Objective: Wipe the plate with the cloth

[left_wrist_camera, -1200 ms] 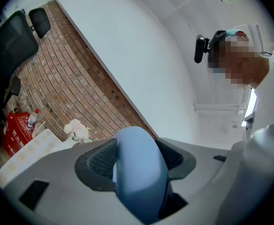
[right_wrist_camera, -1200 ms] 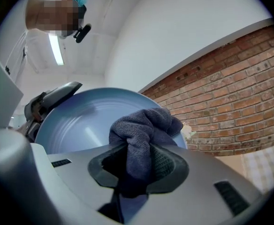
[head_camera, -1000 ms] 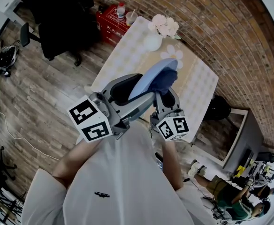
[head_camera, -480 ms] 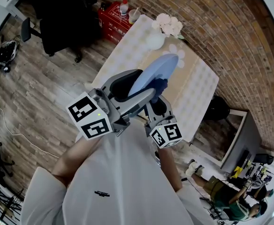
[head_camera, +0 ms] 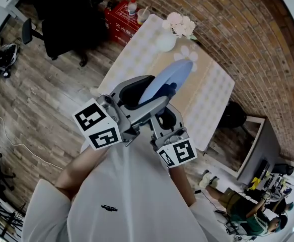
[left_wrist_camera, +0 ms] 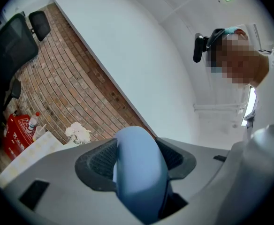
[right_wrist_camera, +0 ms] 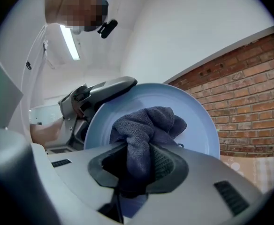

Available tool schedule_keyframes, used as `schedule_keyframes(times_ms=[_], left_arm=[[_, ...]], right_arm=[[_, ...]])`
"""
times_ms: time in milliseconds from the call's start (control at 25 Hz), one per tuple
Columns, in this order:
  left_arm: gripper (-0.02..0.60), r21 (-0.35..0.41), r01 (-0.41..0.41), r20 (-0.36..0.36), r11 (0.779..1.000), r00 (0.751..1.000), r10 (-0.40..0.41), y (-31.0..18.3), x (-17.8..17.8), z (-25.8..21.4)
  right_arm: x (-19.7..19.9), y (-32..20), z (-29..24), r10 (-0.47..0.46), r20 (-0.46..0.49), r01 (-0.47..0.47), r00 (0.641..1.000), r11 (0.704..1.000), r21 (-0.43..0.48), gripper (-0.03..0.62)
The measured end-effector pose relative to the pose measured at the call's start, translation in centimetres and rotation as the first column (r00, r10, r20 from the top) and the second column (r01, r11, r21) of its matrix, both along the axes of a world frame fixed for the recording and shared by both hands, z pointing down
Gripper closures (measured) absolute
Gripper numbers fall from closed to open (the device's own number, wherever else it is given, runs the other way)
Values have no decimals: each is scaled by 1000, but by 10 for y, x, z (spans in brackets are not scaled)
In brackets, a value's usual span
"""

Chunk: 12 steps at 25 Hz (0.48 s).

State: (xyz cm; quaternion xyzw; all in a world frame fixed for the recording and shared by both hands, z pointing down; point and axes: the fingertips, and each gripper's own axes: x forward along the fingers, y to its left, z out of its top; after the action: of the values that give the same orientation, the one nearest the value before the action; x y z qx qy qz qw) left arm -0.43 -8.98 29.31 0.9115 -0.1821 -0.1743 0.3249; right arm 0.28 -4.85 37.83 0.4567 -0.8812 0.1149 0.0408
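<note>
Though barely seen from head view, cloth [right_wrist_camera: 144,128] sits pinched in right hand-held gripper [right_wrist_camera: 138,165]; left hand-held gripper [left_wrist_camera: 136,157] clamps plate [left_wrist_camera: 140,184].

The person wears a white short-sleeved T-shirt [head_camera: 112,195] with a small dark print on the chest. The left claw [left_wrist_camera: 136,158] and right claw [right_wrist_camera: 139,165] are smooth grey plastic with black, finely textured pads [right_wrist_camera: 166,163]. Each carries a white cube [head_camera: 97,125] bearing black square markers.
</note>
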Motion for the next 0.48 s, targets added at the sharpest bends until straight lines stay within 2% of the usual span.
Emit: schedule_keyframes(times_ms=[200, 480], left_arm=[[331, 1, -9, -3, 1000, 1000, 9, 4, 2, -1], [331, 0, -17, -9, 1000, 1000, 17, 10, 3, -3]], right_arm=[[11, -15, -18, 39, 3, -40, 999, 998, 55, 480], [34, -32, -23, 101, -4, -100, 995, 991, 83, 480]])
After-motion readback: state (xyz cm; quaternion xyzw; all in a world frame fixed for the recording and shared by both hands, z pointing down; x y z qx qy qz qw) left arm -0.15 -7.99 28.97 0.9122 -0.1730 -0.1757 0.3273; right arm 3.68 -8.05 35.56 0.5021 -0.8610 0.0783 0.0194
